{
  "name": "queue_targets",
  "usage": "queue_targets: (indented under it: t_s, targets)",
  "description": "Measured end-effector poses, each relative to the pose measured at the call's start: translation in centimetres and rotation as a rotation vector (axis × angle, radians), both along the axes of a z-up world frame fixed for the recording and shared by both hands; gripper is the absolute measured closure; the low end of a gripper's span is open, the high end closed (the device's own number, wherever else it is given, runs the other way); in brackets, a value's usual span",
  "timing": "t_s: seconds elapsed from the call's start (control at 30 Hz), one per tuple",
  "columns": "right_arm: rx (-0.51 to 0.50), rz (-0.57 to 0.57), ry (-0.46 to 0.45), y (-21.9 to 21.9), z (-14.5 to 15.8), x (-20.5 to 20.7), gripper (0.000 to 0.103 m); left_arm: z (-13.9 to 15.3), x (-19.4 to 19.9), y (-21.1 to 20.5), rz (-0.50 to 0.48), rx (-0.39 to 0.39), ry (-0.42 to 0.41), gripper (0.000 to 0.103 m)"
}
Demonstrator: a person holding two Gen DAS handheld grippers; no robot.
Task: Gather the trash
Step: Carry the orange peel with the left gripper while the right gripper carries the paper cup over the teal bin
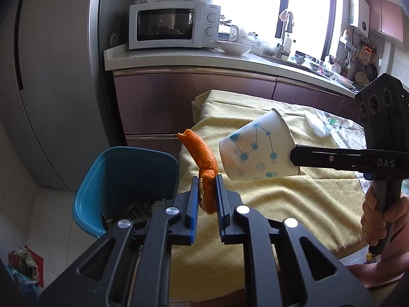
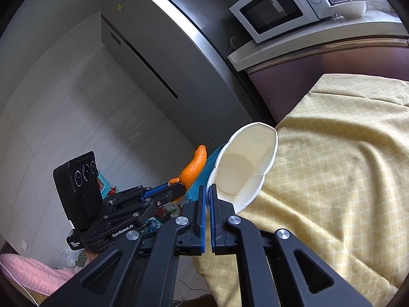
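My left gripper (image 1: 207, 179) is shut on an orange peel (image 1: 202, 153) and holds it in the air near the table's left edge, beside the blue trash bin (image 1: 115, 176). My right gripper (image 2: 207, 190) is shut on the rim of a white paper cup (image 2: 245, 163) with blue dots; the cup is empty and tilted above the yellow tablecloth. In the left wrist view the cup (image 1: 258, 148) hangs just right of the peel, held by the right gripper (image 1: 294, 154). In the right wrist view the peel (image 2: 194, 166) and left gripper (image 2: 176, 188) sit left of the cup.
The bin holds some trash at its bottom. The table has a yellow cloth (image 1: 281, 204). A crumpled white wrapper (image 1: 319, 125) lies at the far right of the table. Behind stand a counter with a microwave (image 1: 173, 25) and a fridge (image 1: 51, 76).
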State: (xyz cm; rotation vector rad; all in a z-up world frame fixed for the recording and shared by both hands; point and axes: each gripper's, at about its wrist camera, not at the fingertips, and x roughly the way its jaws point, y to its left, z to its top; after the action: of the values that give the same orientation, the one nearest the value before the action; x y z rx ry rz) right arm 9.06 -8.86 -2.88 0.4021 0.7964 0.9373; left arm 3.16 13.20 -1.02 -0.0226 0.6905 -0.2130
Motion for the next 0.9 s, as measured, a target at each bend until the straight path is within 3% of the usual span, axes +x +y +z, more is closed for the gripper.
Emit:
queue_targets:
  t_s: [0.9]
  targets:
    - [-0.052,0.112,0.021,7.2,-0.3,2.4,0.101,-2.1,2.2,6.5,0.159,0.004,0.054,0.090]
